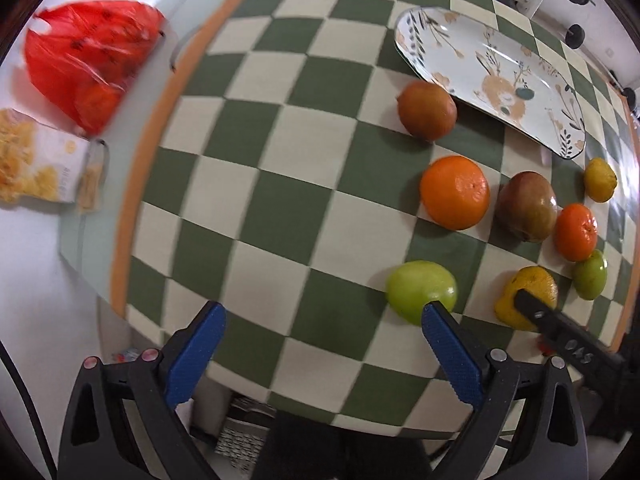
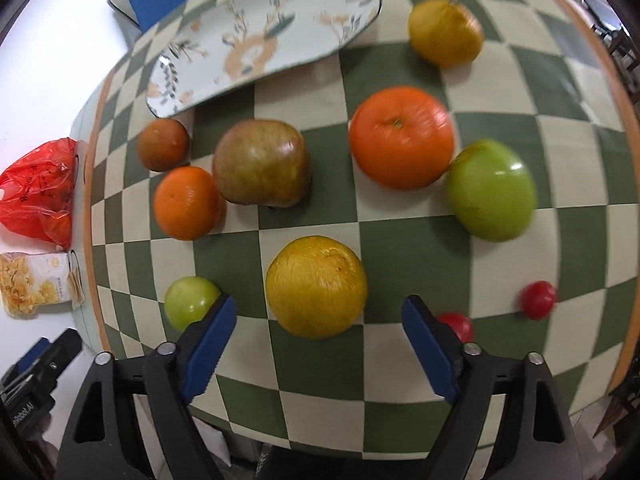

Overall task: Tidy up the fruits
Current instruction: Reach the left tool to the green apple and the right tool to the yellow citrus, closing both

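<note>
Several fruits lie on a green-and-cream checkered cloth near a floral plate [image 1: 492,76], which also shows in the right wrist view [image 2: 264,36]. My right gripper [image 2: 318,318] is open, just in front of a yellow citrus [image 2: 316,292], with a small green fruit [image 2: 190,302] by its left finger. Beyond lie a mottled apple [image 2: 262,162], two oranges [image 2: 402,138] [image 2: 186,202], a large green fruit [image 2: 492,188] and a brown fruit [image 2: 162,144]. My left gripper [image 1: 324,322] is open and empty; a green fruit [image 1: 420,290] sits by its right finger. An orange [image 1: 454,192] lies beyond.
A red plastic bag [image 1: 88,64] and a snack packet [image 1: 40,168] lie on the white table left of the cloth. Two small red fruits [image 2: 538,300] [image 2: 458,326] sit near my right gripper's right finger. Another yellow citrus [image 2: 444,32] lies far right of the plate.
</note>
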A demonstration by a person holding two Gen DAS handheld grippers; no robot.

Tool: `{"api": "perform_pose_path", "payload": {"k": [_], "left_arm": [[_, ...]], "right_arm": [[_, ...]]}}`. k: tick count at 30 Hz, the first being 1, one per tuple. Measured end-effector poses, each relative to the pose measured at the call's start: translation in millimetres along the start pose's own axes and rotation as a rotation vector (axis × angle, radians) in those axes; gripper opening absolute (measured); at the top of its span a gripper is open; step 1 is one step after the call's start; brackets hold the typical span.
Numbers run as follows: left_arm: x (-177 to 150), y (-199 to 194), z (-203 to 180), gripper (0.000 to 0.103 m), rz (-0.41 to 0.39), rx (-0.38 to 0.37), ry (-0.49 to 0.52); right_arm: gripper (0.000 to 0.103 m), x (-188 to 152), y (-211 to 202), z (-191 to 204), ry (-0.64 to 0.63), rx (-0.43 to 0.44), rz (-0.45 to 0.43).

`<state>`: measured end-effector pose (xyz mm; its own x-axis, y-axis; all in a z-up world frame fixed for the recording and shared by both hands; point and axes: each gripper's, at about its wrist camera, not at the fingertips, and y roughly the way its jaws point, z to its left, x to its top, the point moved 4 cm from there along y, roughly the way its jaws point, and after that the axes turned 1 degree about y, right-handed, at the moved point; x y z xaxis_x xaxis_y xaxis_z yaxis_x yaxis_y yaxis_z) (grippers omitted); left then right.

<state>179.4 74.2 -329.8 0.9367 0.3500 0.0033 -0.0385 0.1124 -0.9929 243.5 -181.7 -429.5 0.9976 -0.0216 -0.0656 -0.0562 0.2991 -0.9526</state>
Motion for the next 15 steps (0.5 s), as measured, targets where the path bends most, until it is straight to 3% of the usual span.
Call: {"api": "perform_pose_path", "payload": {"k": [2,5,13,14,15], "left_arm": [[2.7,8.5,-8.4,0.099,0.026,-0.038,0.002],[4.2,18.4,-27.7,0.098,0.052,-0.086,0.048],[4.3,52.9,-76.7,0.098,0.091,-0.049,0.238],[4.3,56.3,-82.1,0.098,0.093,-0.047,0.258],[4.7,58.8,-86.0,0.09,0.091,-0.044,0.271]], "right_arm": [[0.066,1.2,17.8,2.5,-0.008,0.006,0.034],[0.065,-2.0,25.6,5.6,-0.048,-0.008,0.046],[0.065,-26.5,27.5,-10.7,-0.075,-0.018,0.088],[0.065,-27.5,28.2,-10.3,-0.077,-0.02,0.091],[0.065,-29.0,28.2,-10.9,-0.083,-0.022,0.09]]}}
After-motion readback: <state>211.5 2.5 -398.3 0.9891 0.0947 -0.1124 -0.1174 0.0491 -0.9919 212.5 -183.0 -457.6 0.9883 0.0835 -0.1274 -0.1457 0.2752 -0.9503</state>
